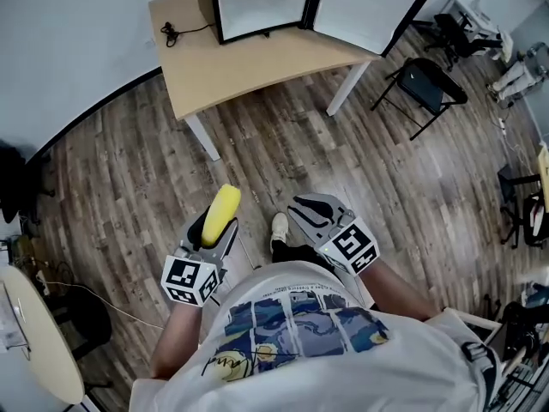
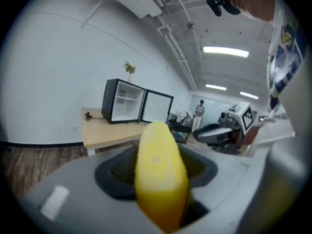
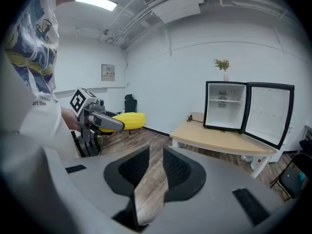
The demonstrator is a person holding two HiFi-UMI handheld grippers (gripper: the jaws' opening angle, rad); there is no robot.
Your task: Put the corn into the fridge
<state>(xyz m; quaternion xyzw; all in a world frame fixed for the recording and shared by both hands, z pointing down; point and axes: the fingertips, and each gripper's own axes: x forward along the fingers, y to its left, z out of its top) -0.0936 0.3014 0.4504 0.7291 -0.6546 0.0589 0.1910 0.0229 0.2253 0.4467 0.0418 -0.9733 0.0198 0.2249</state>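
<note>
Left-hand tongs (image 1: 214, 230) are clenched on the corn (image 1: 225, 202), which pokes forward and upward out of the jaws; the left gripper view shows the yellow cob filling the gap between the pads, held by its near part, with most of its length out in front. Right-hand tongs (image 1: 310, 207) carry nothing; their pads stand a little apart, and only bare wood floor (image 1: 129, 161) shows through the gap.

The step in hand looks like the carry. The person stands on the floor well apart from the table (image 1: 249, 67), and the fridge (image 1: 214, 7) sits on that table near its back edge, its door (image 1: 360, 11) swung wide to the right.

To do this well, I judge that grip comes first: the cob is smooth and rounded and overhangs the pads, so a firm, steady clench and an unhurried walk should stop it pivoting or sliding out. Next comes the line of approach; aim for the table's front edge, square to the open compartment and left of the door, so that the door's edge does not catch the cob's tip. A shelf shows inside in the right gripper view; choose the space above or below it before reaching, and enter tip first with the cob near level. Let the pads go only once the corn rests on a surface, well back from the sill. The free right-hand tongs can steady the door; the folding chair (image 1: 433, 84) further right lies off the path.
</note>
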